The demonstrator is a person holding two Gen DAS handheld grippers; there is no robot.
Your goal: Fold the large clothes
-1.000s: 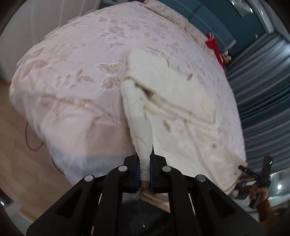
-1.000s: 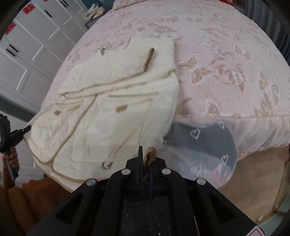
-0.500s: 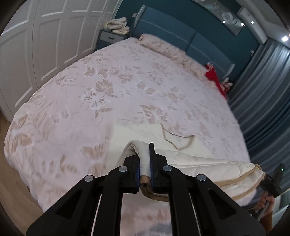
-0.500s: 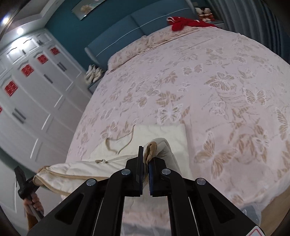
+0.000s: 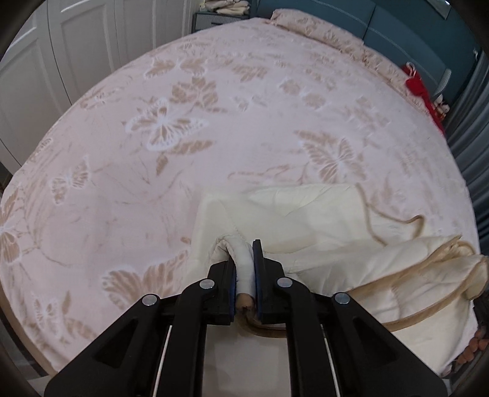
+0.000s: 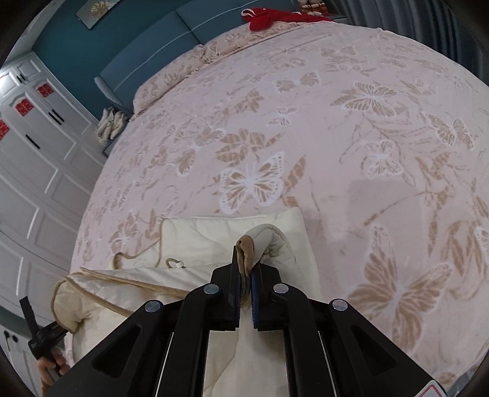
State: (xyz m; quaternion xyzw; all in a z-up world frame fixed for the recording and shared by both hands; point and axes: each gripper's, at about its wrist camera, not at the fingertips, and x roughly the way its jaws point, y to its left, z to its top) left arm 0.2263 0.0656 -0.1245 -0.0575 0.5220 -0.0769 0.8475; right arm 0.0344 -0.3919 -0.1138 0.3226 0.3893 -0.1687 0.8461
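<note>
Clenched hard on cloth, both pairs of fingers: left gripper (image 5: pixel 244 268) pinched on a thick white roll of the cream quilted garment (image 5: pixel 305 220), a tan-bound corner poking out behind the pads; right gripper (image 6: pixel 244 268) pinched likewise on a bunched corner whose tan edging (image 6: pixel 246 250) stood up above the fingertips. Gripped at the two near corners, judging by the trim, so that one whole edge could be carried as a straight line rather than dragged from a single point. Held low over the garment's own far half, which lay flat on the pink butterfly bedspread (image 5: pixel 171 128) toward the foot of the bed, with the lifted layer sagging between the grippers and draping off to the side in loose tan-piped folds (image 5: pixel 443 268). Probably mid-fold: near edge brought over toward the far edge, not yet laid down or let go. Loose drawstring (image 6: pixel 171 262) curled on the lower layer, likely to get trapped inside the fold. Further out, pillows (image 6: pixel 171 79) against a teal headboard (image 6: pixel 146 64), a red item (image 6: pixel 269 16) at the head of the bed, white wardrobe doors (image 6: pixel 36 146) along one side, and grey curtains (image 5: pixel 470 122) on the other.
</note>
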